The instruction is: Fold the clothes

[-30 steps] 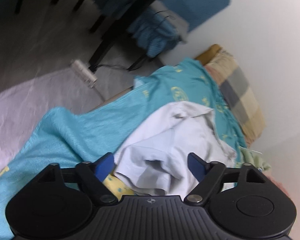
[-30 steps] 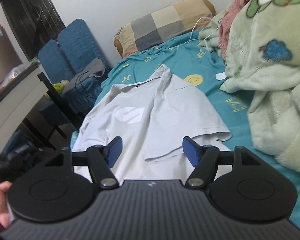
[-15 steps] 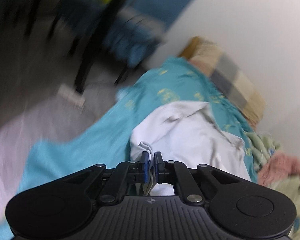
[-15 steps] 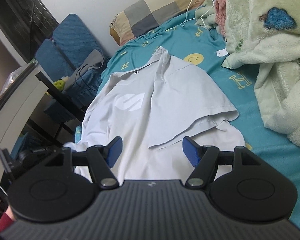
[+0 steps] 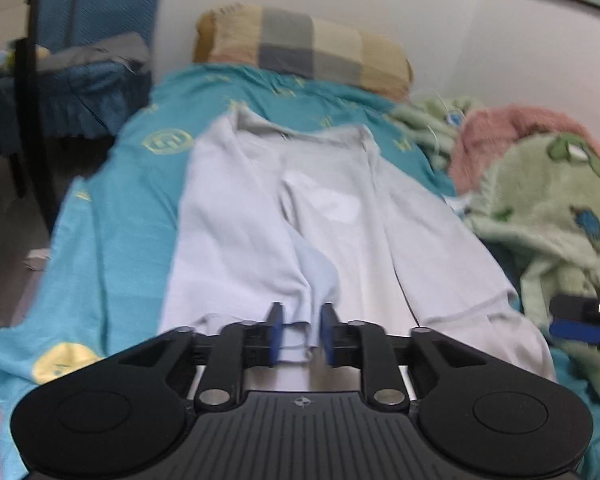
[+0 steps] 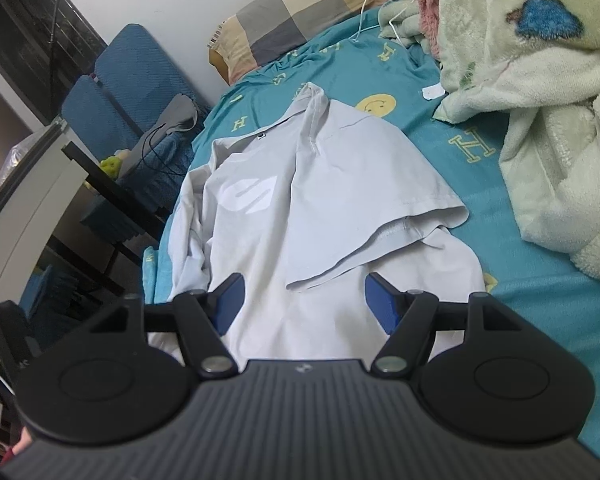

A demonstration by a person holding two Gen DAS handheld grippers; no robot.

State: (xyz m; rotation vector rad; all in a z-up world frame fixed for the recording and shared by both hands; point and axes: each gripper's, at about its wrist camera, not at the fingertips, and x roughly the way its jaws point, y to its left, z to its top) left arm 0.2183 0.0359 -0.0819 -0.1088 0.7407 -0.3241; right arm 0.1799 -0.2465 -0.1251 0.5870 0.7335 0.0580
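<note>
A pale grey polo shirt [image 5: 340,216] lies lengthwise on a teal bed sheet [image 5: 112,216], collar toward the pillow; it also shows in the right wrist view [image 6: 300,208]. Its left sleeve is folded in over the body and its right sleeve [image 6: 380,216] lies folded across the front. My left gripper [image 5: 300,334] is partly open, its blue pads a narrow gap apart around the sleeve's hem, not pinching it. My right gripper [image 6: 304,304] is wide open and empty over the shirt's lower part. It also shows at the right edge of the left wrist view [image 5: 580,326].
A checked pillow [image 5: 308,48] lies at the head of the bed. A fluffy green and pink blanket [image 6: 540,100] is heaped along the right side. Blue chairs [image 6: 132,80] and a dark desk [image 6: 96,188] stand left of the bed. A white cable [image 6: 380,4] lies near the pillow.
My left gripper closed on the shirt's left sleeve, carried it over the shirt's body, and has now opened a little. My right gripper moved slightly closer over the shirt, still open.
</note>
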